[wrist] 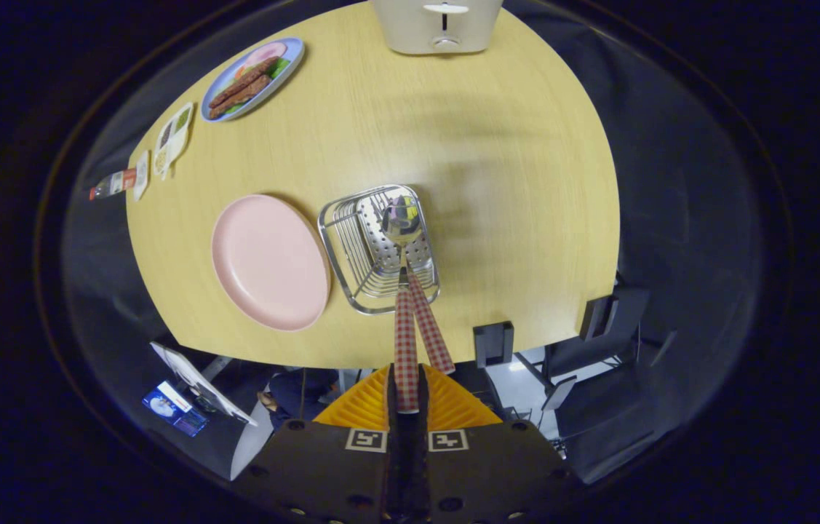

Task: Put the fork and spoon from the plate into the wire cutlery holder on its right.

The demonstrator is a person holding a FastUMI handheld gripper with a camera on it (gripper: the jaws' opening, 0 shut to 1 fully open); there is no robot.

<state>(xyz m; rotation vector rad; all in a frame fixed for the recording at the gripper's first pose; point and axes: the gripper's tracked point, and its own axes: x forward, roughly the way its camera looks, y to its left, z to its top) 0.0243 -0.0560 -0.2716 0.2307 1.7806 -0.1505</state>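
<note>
I look straight down on the wooden table. My gripper point(407, 375) is shut on the red-checked handle of the spoon point(401, 218), both fingers pressing on the handle's end. The spoon's shiny bowl hangs over the inside of the wire cutlery holder point(340, 251). A second red-checked handle, the fork point(430, 327), leans out of the holder just right of the spoon's handle; its head is hidden inside. The pink plate point(268, 262) sits bare immediately left of the holder.
A white toaster point(439, 25) stands at the table's far edge. At the far left lie a blue plate with food point(255, 76), some cards point(173, 138) and a small bottle point(113, 183). Chairs point(602, 342) and a screen point(173, 407) lie below the near edge.
</note>
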